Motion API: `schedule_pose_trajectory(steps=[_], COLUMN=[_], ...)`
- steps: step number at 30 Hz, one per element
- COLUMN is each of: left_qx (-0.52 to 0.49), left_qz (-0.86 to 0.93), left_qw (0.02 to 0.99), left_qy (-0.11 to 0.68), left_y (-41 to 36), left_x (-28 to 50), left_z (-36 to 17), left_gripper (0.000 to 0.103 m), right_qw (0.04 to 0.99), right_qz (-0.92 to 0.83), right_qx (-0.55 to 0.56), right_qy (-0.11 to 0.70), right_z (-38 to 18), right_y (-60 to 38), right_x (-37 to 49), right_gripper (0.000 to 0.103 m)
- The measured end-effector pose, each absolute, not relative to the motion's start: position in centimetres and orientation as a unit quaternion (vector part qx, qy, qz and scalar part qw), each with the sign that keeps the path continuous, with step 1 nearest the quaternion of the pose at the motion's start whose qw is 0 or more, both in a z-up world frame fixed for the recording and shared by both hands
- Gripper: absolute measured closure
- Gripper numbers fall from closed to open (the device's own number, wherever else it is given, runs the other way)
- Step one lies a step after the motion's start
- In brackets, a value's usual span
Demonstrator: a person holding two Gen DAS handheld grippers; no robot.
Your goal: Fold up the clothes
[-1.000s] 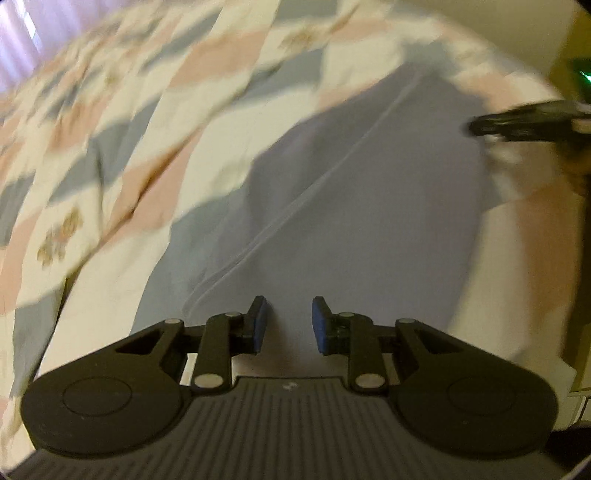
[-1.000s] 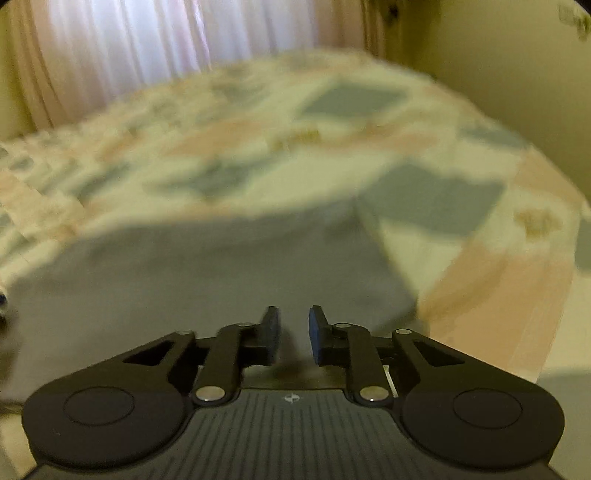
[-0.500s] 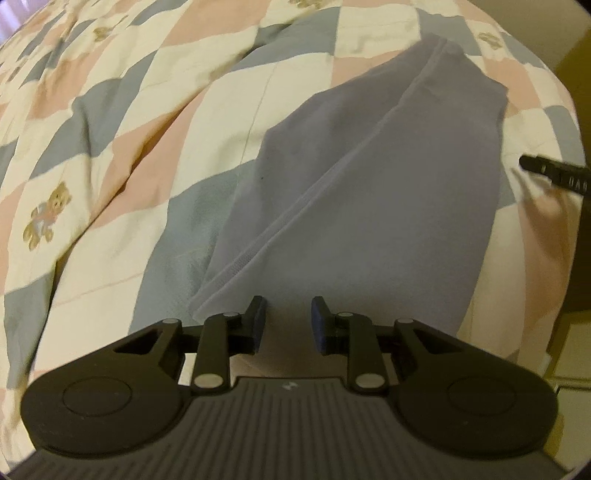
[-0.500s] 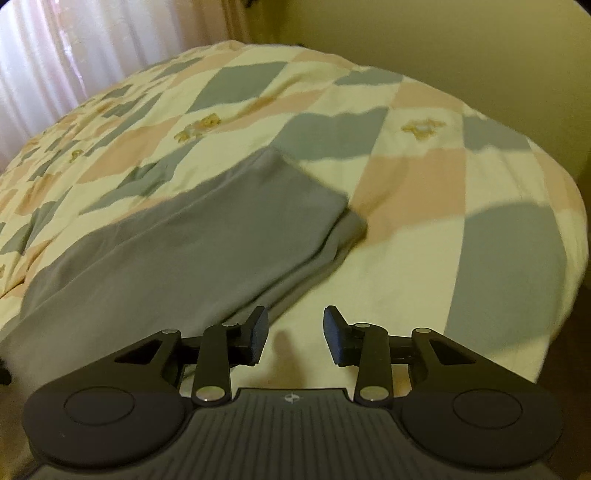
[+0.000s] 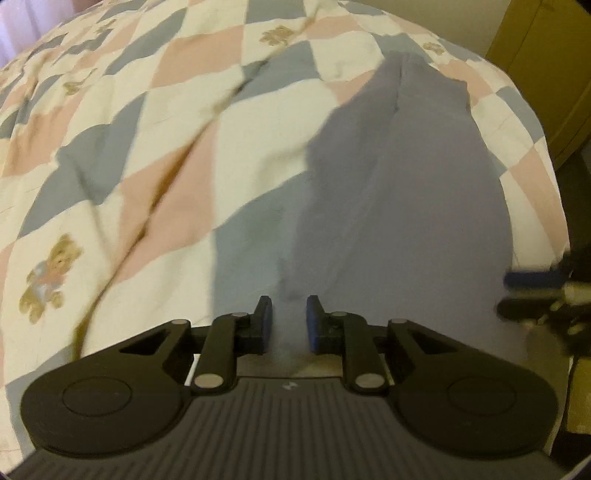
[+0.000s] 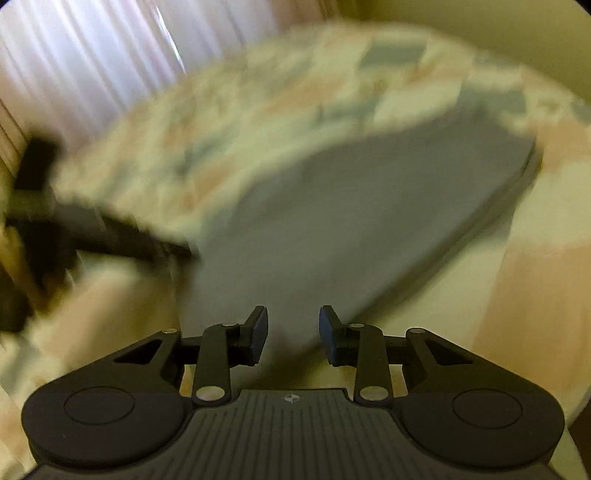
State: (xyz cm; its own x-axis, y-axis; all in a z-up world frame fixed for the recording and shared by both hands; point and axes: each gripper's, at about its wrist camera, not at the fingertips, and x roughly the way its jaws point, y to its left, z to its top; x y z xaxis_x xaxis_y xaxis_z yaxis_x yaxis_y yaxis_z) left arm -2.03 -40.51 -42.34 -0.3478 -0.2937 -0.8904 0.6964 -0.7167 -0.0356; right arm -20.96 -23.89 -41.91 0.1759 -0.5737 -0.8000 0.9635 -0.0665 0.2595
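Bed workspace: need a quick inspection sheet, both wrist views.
Surface: bed under a checked quilt with teddy-bear prints, creased.
Job's things: grey garment lying folded lengthwise on the quilt near the bed's edge.
Clutter: nothing seen.
Grippers: left gripper open over the garment's near end, jaws just closing, nothing between them; right gripper open, nothing gripped, its view motion-blurred.
Cables: nothing seen.
Surroundings: curtain, plain wall, wooden furniture beside the bed.

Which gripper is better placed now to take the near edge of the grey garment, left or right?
Probably left. The left gripper hangs directly over the grey garment, jaws slightly apart, nothing between. The right gripper sits at its corner, partly over the quilt.
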Motion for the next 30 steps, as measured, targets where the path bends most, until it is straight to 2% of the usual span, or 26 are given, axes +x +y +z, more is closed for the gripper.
schedule_pose_trajectory(steps=[2, 4, 6, 9, 10, 13, 18, 19, 20, 21, 24, 30], left_qx=[0.494, 0.512, 0.515, 0.514, 0.513, 0.509, 0.474, 0.472, 0.472, 0.471, 0.479, 0.525], left_qz=[-0.791, -0.800, -0.820, -0.820, -0.811, -0.766, -0.703, -0.695, -0.689, -0.684, -0.688, -0.747], left_qw=[0.316, 0.304, 0.246, 0.145, 0.118, 0.062, 0.023, 0.013, 0.003, -0.005, -0.018, -0.001], left_qy=[0.174, 0.076, -0.041, -0.207, -0.255, -0.387, -0.530, -0.541, -0.551, -0.558, -0.545, -0.409], left_y=[-40.5, -39.0, -36.2, -31.6, -30.4, -28.5, -28.2, -28.3, -28.4, -28.4, -28.8, -31.4], left_x=[-1.0, -0.9, -1.1, -1.5, -1.5, -1.3, -1.0, -1.0, -1.1, -1.1, -1.4, -5.0], left_z=[-41.9, -41.2, -40.7, -41.7, -42.5, -45.8, -49.8, -50.1, -50.3, -50.2, -48.6, -40.9], left_gripper=[0.087, 0.086, 0.084, 0.069, 0.065, 0.065, 0.067, 0.074, 0.085, 0.085, 0.088, 0.089], right_qw=[0.624, 0.621, 0.627, 0.643, 0.643, 0.632, 0.597, 0.593, 0.593, 0.598, 0.624, 0.723], right_qz=[-0.618, -0.639, -0.646, -0.639, -0.634, -0.606, -0.588, -0.590, -0.587, -0.581, -0.567, -0.515], right_qx=[0.407, 0.367, 0.316, 0.219, 0.182, 0.085, -0.024, -0.036, -0.043, -0.042, -0.008, 0.185], right_qy=[0.251, 0.268, 0.298, 0.361, 0.389, 0.475, 0.545, 0.548, 0.550, 0.550, 0.537, 0.423], right_z=[-42.3, -41.4, -40.6, -40.7, -41.2, -44.1, -47.8, -48.1, -48.3, -48.2, -47.2, -41.0], right_y=[-23.0, -21.7, -20.3, -18.5, -18.2, -17.9, -18.5, -18.6, -18.7, -18.8, -19.3, -22.1], right_x=[-19.5, -18.0, -15.7, -11.3, -9.8, -6.4, -4.3, -4.3, -4.3, -4.5, -5.7, -13.4], right_gripper=[0.071, 0.065, 0.058, 0.045, 0.045, 0.045, 0.049, 0.050, 0.057, 0.067, 0.088, 0.089])
